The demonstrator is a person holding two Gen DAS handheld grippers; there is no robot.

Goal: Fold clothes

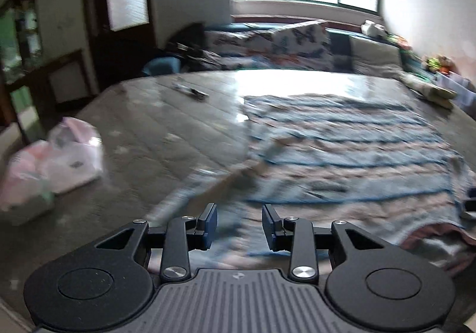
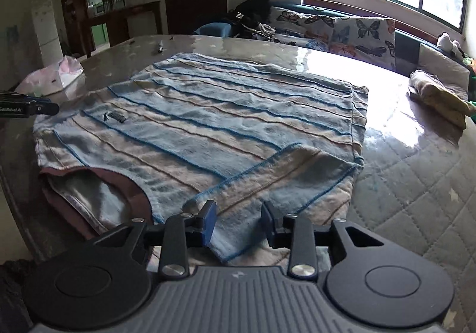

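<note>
A blue, white and tan striped shirt [image 2: 214, 124] lies flat on the quilted mattress [image 2: 416, 184], collar toward the near left, one sleeve [image 2: 267, 184] folded over its body. My right gripper [image 2: 238, 224] is open, low over the near sleeve edge, holding nothing. In the blurred left wrist view the same shirt [image 1: 342, 154] spreads to the right and another sleeve [image 1: 214, 181] trails toward my left gripper [image 1: 239, 226], which is open just above the fabric. The left gripper's tip also shows at the left edge of the right wrist view [image 2: 26, 106].
A pink-white plastic bag [image 1: 59, 160] sits on the mattress's left side, also seen in the right wrist view [image 2: 56, 74]. A folded yellowish cloth [image 2: 437, 95] lies far right. Butterfly-print cushions [image 2: 342, 32] and dark clothes [image 2: 253, 14] line the far edge. A small dark object [image 1: 190, 90] lies on the mattress.
</note>
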